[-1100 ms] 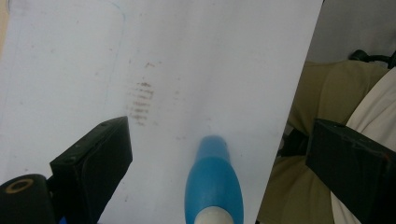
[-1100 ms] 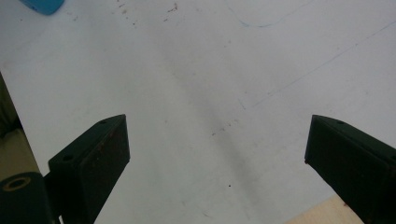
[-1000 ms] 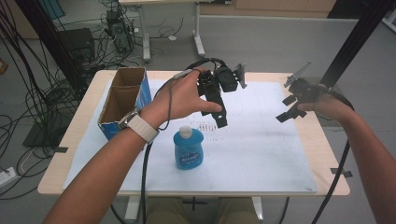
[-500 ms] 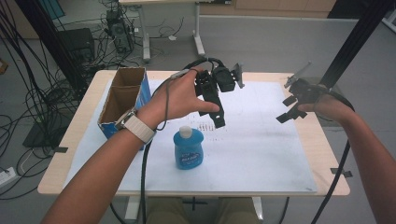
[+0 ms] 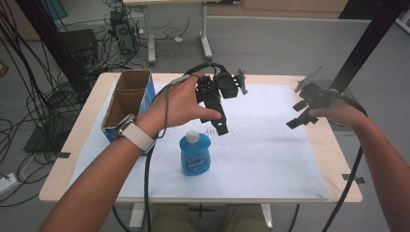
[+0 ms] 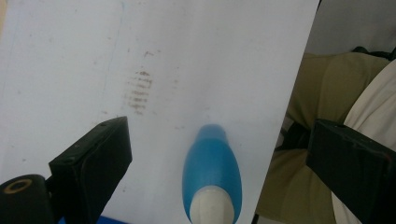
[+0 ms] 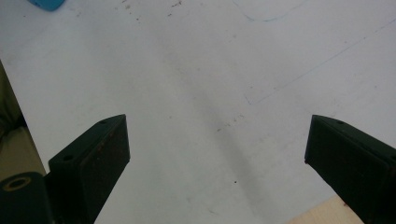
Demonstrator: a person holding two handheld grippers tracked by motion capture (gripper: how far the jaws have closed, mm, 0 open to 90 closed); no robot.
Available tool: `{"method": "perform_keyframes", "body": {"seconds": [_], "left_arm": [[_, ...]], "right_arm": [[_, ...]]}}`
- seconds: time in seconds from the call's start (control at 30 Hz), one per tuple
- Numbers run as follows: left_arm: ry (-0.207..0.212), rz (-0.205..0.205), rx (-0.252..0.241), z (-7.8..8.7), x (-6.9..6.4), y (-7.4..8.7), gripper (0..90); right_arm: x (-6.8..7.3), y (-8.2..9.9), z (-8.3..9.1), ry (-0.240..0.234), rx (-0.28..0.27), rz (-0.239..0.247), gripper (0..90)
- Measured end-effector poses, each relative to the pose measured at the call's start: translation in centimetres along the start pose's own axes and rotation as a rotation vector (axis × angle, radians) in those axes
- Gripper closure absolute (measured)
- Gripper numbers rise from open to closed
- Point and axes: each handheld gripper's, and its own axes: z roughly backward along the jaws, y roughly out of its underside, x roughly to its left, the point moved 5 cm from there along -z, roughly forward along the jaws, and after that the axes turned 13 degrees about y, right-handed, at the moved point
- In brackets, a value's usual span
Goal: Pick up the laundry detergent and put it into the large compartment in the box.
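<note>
The counter (image 5: 338, 159) carries a white sheet (image 5: 270, 145), with an open cardboard box (image 5: 126, 99) at its far left. The blue bottle (image 5: 195, 153) with a white cap stands upright near the front edge, left of centre, free of contact. The left gripper (image 5: 218, 113) hangs just beyond and above the bottle, fingers (image 6: 93, 158) spread wide and holding nothing; its own view looks down on the cap between them. The right gripper (image 5: 302, 113) hovers at far right, also wide and unladen. Judged step: approach for grasp. Next move calls for lowering to straddle the bottle body, then closing.
</note>
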Motion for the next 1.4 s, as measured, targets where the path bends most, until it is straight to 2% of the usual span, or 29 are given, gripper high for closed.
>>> {"method": "perform_keyframes", "body": {"seconds": [0.17, 0.43, 0.53, 0.9, 1.23, 1.4], "left_arm": [[-0.009, 0.01, 0.014, -0.2, 0.1, 0.3, 7.0], [0.001, 0.022, 0.018, -0.8, 0.3, 1.0, 7.0], [-0.011, 0.024, 0.023, -1.0, 0.5, 1.3, 7.0], [-0.003, 0.032, 0.033, -1.7, 0.6, 1.9, 7.1], [0.005, 0.022, 0.021, -2.2, 0.8, 2.6, 7.1], [0.005, 0.032, 0.016, -2.7, 1.0, 3.0, 7.7]], "right_arm": [[0.1, 0.0, 0.0, -0.003, 0.001, 0.001, 6.4], [0.2, 0.1, 0.1, -0.005, -0.001, -0.005, 6.4], [0.2, 0.1, 0.1, -0.004, -0.001, 0.0, 6.4], [0.3, 0.1, 0.1, -0.002, 0.001, 0.002, 6.4], [0.5, -0.1, 0.0, -0.004, 0.001, 0.006, 6.5], [0.5, 0.0, 0.1, -0.004, 0.003, 0.005, 6.5]]}}
